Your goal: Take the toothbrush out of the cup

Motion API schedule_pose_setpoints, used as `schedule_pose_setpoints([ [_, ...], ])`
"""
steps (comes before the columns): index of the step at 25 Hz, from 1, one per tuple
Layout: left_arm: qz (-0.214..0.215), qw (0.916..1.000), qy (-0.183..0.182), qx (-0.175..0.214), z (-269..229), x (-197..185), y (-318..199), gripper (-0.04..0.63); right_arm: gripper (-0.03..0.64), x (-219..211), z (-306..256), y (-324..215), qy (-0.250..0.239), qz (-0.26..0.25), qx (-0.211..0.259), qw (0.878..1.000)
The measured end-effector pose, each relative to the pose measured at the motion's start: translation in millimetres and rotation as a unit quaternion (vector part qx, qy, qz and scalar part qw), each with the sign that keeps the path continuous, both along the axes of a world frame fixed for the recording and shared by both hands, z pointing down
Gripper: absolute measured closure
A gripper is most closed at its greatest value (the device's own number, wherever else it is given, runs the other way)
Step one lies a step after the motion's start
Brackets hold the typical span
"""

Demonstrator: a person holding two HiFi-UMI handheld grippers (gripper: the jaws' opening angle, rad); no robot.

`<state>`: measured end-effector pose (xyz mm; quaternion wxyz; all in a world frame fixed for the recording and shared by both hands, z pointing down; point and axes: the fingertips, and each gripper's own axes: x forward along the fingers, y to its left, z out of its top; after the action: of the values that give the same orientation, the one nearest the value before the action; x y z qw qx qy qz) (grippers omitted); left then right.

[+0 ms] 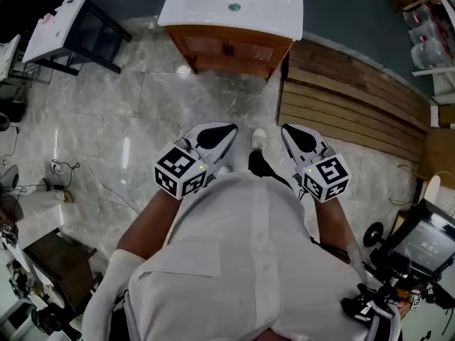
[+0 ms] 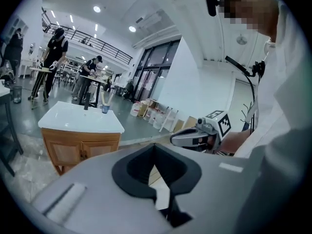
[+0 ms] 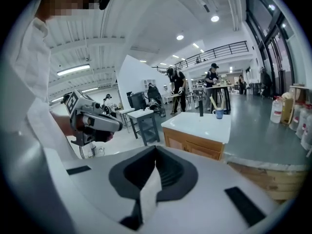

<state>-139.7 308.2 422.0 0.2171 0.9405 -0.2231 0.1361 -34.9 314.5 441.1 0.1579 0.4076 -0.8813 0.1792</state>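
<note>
Fingers point(image 2: 139, 172) of the left gripper point(image 1: 229, 130) are pressed together with nothing between them. The fingers point(image 3: 173, 174) of the right gripper point(image 1: 288, 130) are also closed and empty.

Seen from the head, the two grippers are held side by side in front of a white shirt, tips aimed toward 12 o'clock, above a pale marble floor point(image 1: 142, 105). Bare floor lies between the tips and a wooden desk point(image 1: 213, 23) with a white basin top at 12 o'clock, well apart from them. At 2 o'clock a raised strip of wooden planks point(image 1: 348, 98) meets the desk's right side. At 10 o'clock a small white side table point(image 1: 57, 27) stands off to the side. Cables and equipment crowd the 8 o'clock and 4 o'clock edges of the view.

A blue cup point(image 3: 219, 113) stands on the far part of the desk top, near a dark tap point(image 3: 200, 108). The toothbrush point(image 3: 213, 103) is in the cup, its pale handle leaning out above the rim. A second pale stick seems to stand with it.

In the left gripper view the cup sits at about 11 o'clock from the closed tips. In the right gripper view it sits at about 1 o'clock. Neither gripper touches the cup or toothbrush; both are well apart from them. People work at benches far behind the desk.
</note>
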Motion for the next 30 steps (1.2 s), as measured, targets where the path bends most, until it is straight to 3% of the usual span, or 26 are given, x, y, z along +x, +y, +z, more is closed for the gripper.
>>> schedule_pose_setpoints([
  [8, -0.034, 0.9993, -0.005, 0.014, -19, 61, -102, 0.591, 0.611, 54, -6, -103, 0.005, -0.047, 0.012, 0.999],
  [14, -0.045, 0.9987, -0.008, 0.02, -21, 83, -148, 0.591, 0.609, 75, 9, -153, 0.009, -0.064, 0.002, 0.998],
  [22, -0.038, 0.9991, 0.004, 0.016, -16, 63, -224, 0.591, 0.609, 58, 10, -232, 0.018, -0.045, 0.011, 0.999],
  [30, 0.012, 0.9993, 0.011, 0.033, -27, 37, -310, 0.589, 0.607, 47, 1, -316, 0.029, 0.036, 0.021, 0.999],
])
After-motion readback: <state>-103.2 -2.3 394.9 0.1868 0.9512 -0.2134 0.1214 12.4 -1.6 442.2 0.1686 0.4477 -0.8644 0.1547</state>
